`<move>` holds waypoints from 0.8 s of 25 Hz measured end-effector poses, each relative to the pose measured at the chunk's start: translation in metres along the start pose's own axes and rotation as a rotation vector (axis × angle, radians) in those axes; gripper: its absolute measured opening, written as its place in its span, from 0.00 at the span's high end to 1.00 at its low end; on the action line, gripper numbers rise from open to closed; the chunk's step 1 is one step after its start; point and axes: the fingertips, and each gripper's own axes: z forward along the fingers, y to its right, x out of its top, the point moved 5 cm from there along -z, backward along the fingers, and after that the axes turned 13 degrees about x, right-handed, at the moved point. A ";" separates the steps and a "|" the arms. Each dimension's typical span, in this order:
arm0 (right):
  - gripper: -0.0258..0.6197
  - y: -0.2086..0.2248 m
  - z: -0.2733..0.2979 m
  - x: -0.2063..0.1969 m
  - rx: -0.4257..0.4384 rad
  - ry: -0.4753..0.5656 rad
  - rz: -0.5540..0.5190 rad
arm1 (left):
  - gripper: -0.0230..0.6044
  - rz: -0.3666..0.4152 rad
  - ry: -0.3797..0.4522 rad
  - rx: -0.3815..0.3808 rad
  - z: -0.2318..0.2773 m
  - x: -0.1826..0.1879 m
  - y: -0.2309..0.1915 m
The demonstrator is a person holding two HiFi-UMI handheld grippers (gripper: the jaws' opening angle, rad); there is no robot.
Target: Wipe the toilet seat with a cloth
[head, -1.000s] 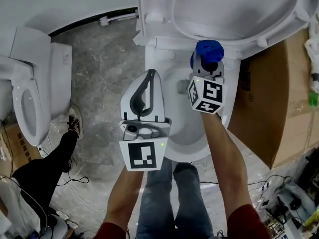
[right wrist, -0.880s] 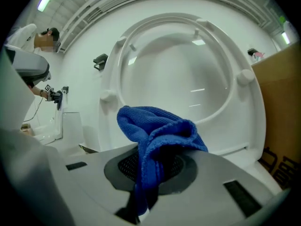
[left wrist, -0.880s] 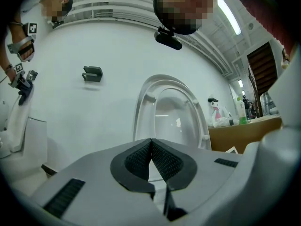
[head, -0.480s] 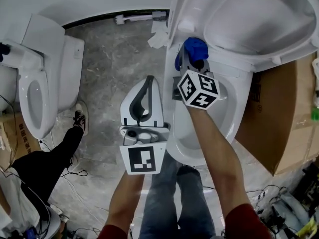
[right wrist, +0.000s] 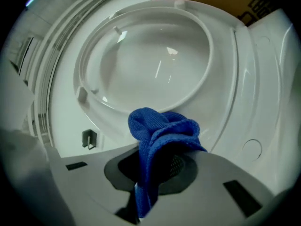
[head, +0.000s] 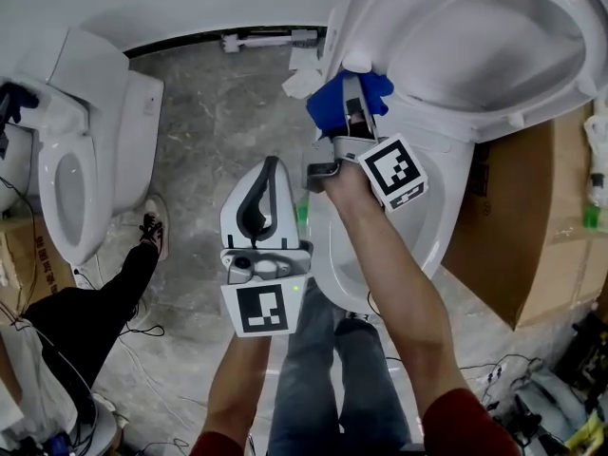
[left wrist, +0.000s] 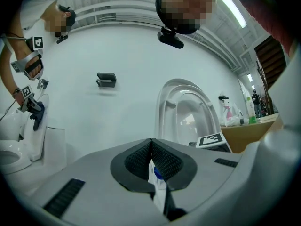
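Note:
The white toilet stands at the upper right with its seat raised; the seat ring fills the right gripper view. My right gripper is shut on a bunched blue cloth at the left back corner of the bowl rim, by the hinge. The cloth bulges out over the jaw tips and hides them. My left gripper hangs over the floor just left of the bowl, shut with nothing in it; its pads meet.
A second toilet stands at the left, with another person's dark-clad leg and shoe beside it. A cardboard box flanks the toilet's right side. White paper and a brush lie on the floor by the wall. Cables trail at the bottom.
My right gripper has carried the blue cloth leftward, from the back middle of the bowl to its left back corner. The left gripper stays shut beside the bowl.

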 end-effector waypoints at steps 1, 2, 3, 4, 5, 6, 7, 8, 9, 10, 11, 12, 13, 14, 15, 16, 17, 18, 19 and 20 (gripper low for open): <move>0.88 -0.007 0.000 0.001 0.003 0.019 0.035 | 0.94 -0.002 -0.003 0.004 -0.002 0.002 0.000; 0.88 -0.013 0.000 0.002 0.003 0.031 0.063 | 0.94 -0.005 -0.005 0.008 -0.004 0.006 0.000; 0.88 -0.018 -0.001 0.001 0.004 0.037 0.081 | 0.94 -0.008 -0.004 0.012 -0.006 0.009 -0.001; 0.88 -0.022 -0.003 0.001 0.004 0.039 0.092 | 0.94 -0.010 -0.003 0.014 -0.007 0.013 -0.001; 0.88 -0.026 -0.003 0.001 -0.002 0.039 0.100 | 0.94 -0.010 -0.001 0.013 -0.009 0.017 -0.001; 0.88 -0.029 -0.004 0.001 -0.012 0.041 0.111 | 0.94 -0.010 0.001 0.012 -0.009 0.021 -0.001; 0.88 -0.032 -0.005 0.002 -0.023 0.044 0.124 | 0.94 -0.009 0.004 0.010 -0.010 0.026 -0.001; 0.88 -0.035 -0.006 0.003 -0.033 0.048 0.135 | 0.94 -0.008 0.006 0.009 -0.011 0.030 -0.002; 0.88 -0.038 -0.007 0.004 -0.039 0.050 0.141 | 0.94 -0.008 0.009 0.009 -0.011 0.035 -0.003; 0.88 -0.041 -0.009 0.005 -0.041 0.051 0.142 | 0.94 -0.009 0.013 0.010 -0.012 0.040 -0.004; 0.88 -0.045 -0.010 0.007 -0.039 0.052 0.140 | 0.94 -0.010 0.017 0.011 -0.012 0.044 -0.005; 0.88 -0.050 -0.011 0.009 -0.034 0.052 0.135 | 0.94 -0.012 0.020 0.012 -0.012 0.049 -0.005; 0.88 -0.055 -0.012 0.011 -0.027 0.050 0.127 | 0.94 -0.014 0.023 0.012 -0.013 0.053 -0.006; 0.88 -0.061 -0.012 0.014 -0.019 0.048 0.118 | 0.94 -0.015 0.027 0.012 -0.013 0.057 -0.006; 0.88 -0.067 -0.010 0.017 -0.008 0.047 0.111 | 0.94 -0.016 0.031 0.012 -0.013 0.062 -0.006; 0.88 -0.074 -0.007 0.020 0.009 0.050 0.108 | 0.94 -0.017 0.036 0.011 -0.013 0.066 -0.005; 0.88 -0.082 -0.002 0.025 0.029 0.056 0.108 | 0.94 -0.020 0.040 0.011 -0.013 0.070 -0.005; 0.88 -0.089 0.002 0.029 0.047 0.063 0.110 | 0.94 -0.021 0.044 0.010 -0.012 0.074 -0.004; 0.88 -0.097 0.007 0.033 0.062 0.070 0.113 | 0.94 -0.022 0.047 0.009 -0.013 0.077 -0.004; 0.88 -0.104 0.011 0.038 0.075 0.075 0.116 | 0.94 -0.023 0.049 0.009 -0.013 0.080 -0.003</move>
